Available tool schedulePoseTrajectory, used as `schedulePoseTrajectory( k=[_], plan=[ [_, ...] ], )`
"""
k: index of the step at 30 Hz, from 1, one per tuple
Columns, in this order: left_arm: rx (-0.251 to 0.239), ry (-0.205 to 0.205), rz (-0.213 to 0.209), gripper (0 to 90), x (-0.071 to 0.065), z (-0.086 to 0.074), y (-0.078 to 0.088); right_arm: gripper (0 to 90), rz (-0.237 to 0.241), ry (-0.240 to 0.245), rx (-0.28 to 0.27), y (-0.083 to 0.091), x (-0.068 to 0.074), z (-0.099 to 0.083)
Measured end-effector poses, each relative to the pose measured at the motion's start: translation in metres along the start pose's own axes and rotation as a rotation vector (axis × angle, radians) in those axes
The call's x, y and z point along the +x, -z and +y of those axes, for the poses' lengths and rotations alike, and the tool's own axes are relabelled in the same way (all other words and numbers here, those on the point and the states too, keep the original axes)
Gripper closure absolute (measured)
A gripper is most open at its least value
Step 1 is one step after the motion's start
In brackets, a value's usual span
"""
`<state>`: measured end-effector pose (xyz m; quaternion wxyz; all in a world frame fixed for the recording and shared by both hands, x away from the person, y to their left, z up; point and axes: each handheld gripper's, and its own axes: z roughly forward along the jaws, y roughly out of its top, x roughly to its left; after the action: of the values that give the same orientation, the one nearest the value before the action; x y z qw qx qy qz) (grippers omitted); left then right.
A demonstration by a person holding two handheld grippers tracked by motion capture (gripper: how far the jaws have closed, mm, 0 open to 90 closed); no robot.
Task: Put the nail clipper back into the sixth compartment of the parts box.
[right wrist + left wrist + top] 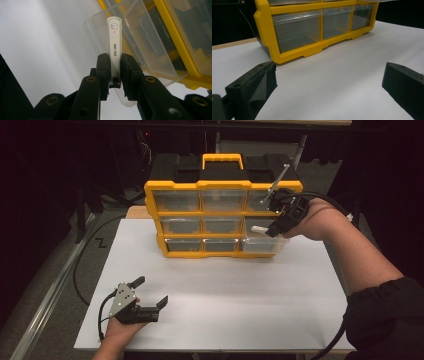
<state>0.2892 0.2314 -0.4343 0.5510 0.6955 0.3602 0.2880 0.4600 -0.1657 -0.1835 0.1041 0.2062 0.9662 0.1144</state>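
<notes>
While the right gripper (115, 68) pinches the white nail clipper (114, 47), its long end points into the pulled-out clear drawer (150, 57) just ahead.

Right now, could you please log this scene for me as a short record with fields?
Surface: white table
Cabinet: yellow drawer organizer, upright at the far side
Open drawer: clear bottom-right drawer, pulled out
Right gripper: jaws shut on a white nail clipper, held above the open drawer
Left gripper: jaws open, holding nothing, low over the near left of the table
</notes>
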Motion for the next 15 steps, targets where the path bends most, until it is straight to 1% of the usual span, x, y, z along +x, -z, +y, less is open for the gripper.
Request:
schedulePoseTrajectory(
  k=[2, 6, 10, 11, 15],
  plan=[
    [-0.002, 0.001, 0.000, 0.4, 0.000, 0.000, 0.000, 79.5, -0.005, 0.008, 0.006, -0.002, -0.003, 0.001],
    [-0.002, 0.004, 0.002, 0.4, 0.001, 0.000, 0.001, 79.5, -0.012, -0.009, 0.016, -0.005, -0.008, 0.001],
    [-0.001, 0.003, 0.003, 0.4, 0.001, 0.000, 0.001, 79.5, -0.014, -0.012, 0.010, -0.007, -0.013, 0.001],
    [0.000, 0.002, 0.002, 0.4, 0.001, 0.000, 0.001, 79.5, -0.012, -0.021, 0.014, -0.008, -0.014, 0.001],
    [0.003, 0.001, 0.002, 0.4, 0.001, 0.000, 0.001, 79.5, -0.016, -0.020, 0.019, -0.011, -0.018, 0.001]
  ],
)
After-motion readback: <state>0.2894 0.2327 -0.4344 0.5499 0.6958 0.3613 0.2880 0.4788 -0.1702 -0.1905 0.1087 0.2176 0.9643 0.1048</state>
